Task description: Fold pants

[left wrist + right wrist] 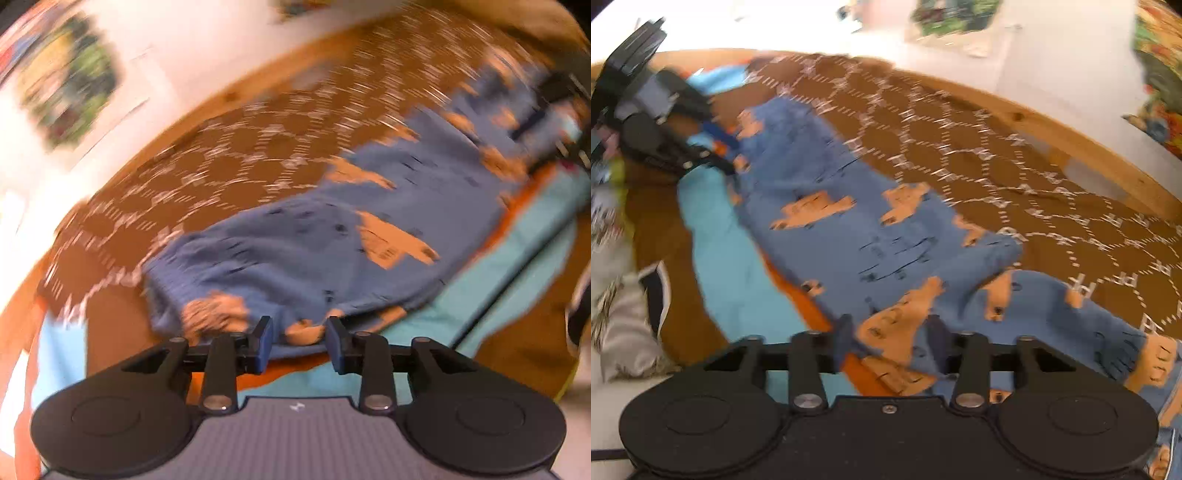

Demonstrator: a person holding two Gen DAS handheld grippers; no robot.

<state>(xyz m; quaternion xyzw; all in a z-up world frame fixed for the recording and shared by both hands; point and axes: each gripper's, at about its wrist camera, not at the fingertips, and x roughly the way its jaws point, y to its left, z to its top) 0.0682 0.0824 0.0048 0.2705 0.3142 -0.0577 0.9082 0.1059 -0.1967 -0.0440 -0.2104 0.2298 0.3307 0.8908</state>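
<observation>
Bed (1015, 177) under blue pants (849, 240), mid-fold. Left gripper (300, 338) jaws apart at hem; right gripper (888, 343) jaws apart around fabric. Next, probably: close both, lift together.

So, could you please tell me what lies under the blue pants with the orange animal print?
The blue pants rest on a brown patterned blanket and a turquoise-and-orange cloth. Anything beneath their middle is covered.

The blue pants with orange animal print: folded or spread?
Mostly spread: the blue pants with orange animal print lie lengthwise, one leg angled aside.
</observation>
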